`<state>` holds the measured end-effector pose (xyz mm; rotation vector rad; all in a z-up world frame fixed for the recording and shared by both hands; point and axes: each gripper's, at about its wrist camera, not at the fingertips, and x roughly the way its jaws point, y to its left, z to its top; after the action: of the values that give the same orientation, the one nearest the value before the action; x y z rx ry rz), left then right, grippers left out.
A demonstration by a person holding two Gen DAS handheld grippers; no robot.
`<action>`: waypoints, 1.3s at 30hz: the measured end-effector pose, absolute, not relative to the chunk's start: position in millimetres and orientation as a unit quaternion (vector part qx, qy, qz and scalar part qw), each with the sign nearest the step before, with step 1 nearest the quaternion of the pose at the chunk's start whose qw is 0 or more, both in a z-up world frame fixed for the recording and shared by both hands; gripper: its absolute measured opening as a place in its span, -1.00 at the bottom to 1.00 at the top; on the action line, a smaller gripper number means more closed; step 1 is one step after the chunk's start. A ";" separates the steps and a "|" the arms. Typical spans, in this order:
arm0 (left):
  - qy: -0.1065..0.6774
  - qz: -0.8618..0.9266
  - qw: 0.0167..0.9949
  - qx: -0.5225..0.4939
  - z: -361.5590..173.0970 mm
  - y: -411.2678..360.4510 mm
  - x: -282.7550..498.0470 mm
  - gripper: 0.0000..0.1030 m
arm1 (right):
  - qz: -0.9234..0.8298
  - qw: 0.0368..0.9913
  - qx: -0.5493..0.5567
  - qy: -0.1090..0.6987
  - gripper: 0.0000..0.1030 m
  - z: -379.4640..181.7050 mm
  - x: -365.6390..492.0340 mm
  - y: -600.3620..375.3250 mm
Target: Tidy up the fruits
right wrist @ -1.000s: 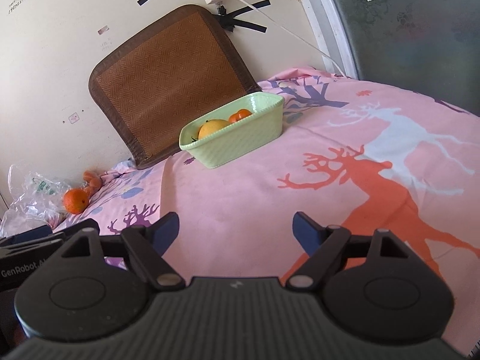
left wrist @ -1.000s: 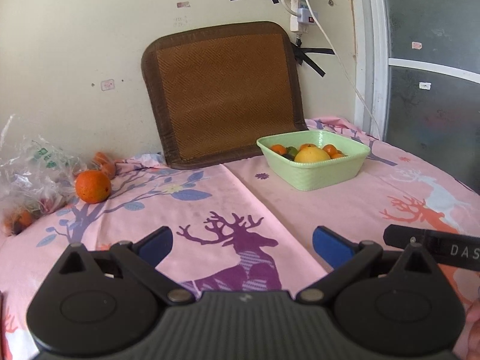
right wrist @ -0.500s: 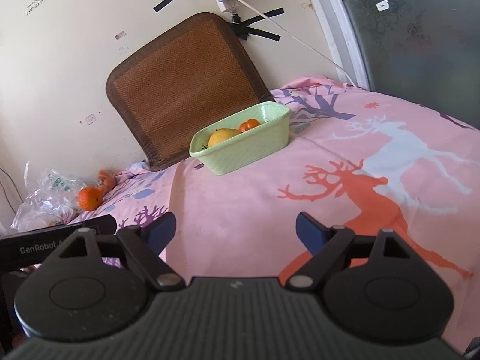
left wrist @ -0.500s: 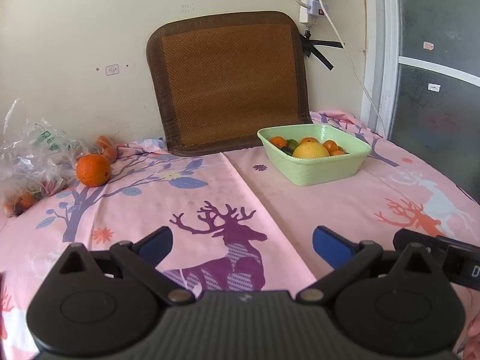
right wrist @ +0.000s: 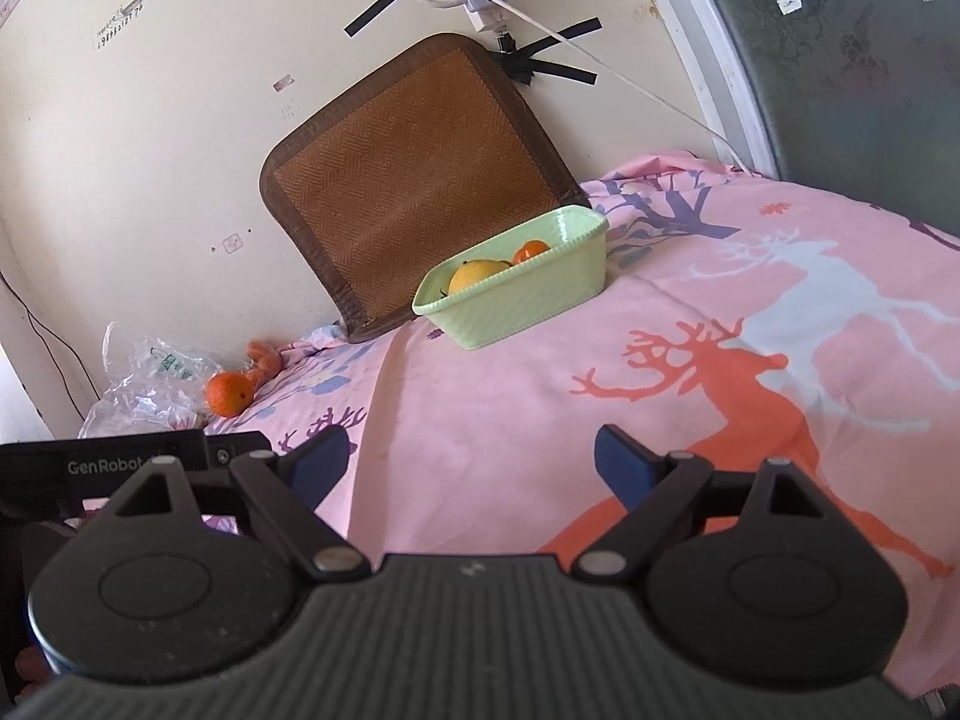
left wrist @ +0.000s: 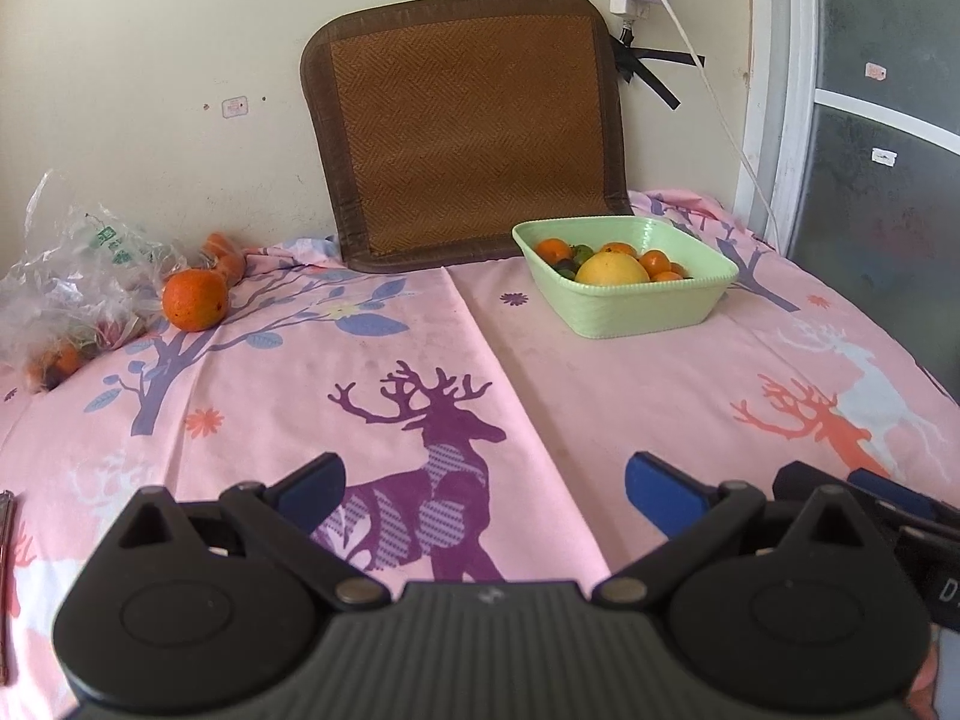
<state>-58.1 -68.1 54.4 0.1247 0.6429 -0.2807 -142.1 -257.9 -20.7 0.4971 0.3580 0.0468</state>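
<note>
While the green bowl (left wrist: 630, 306) already holds some fruit, one orange (left wrist: 195, 300) sits far left of it, by the plastic bag (left wrist: 72, 276). My left claw (left wrist: 483, 489) and right claw (right wrist: 471, 459) are wide open, holding nothing.

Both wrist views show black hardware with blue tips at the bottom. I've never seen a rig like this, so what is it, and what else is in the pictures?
There is no robot arm here. A person holds a two-finger gripper in each hand, and a wide-angle camera on each one looks forward along its fingers. One picture comes from the left gripper, the other from the right gripper. The black parts with blue tips are each tool's own jaws; both stand open and hold nothing.

Ahead is a pink cloth printed with deer. On it sits a green basket with a large yellow fruit and small oranges. A loose orange lies to the left beside a clear plastic bag holding more fruit. A brown woven mat leans against the wall.
</note>
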 end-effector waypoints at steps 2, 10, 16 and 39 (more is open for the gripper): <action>0.320 -0.133 0.936 0.061 54.3 -68.7 -56.1 1.00 | 0.025 0.953 0.247 0.174 0.76 -21.1 -140.4 -260.1; 0.332 -0.116 0.934 0.068 50.7 -75.8 -47.3 1.00 | 0.029 0.952 0.254 0.169 0.76 -23.1 -141.6 -265.4; 0.339 -0.114 0.930 0.083 45.1 -85.1 -45.6 1.00 | 0.026 0.950 0.262 0.166 0.76 -25.7 -141.5 -271.6; 0.344 -0.118 0.925 0.110 39.3 -99.9 -46.6 1.00 | 0.024 0.947 0.273 0.166 0.76 -31.0 -142.0 -281.9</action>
<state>-46.6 -99.9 39.3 0.2250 0.7050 -0.2430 -142.0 -281.9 -31.0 0.5561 0.3373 0.0483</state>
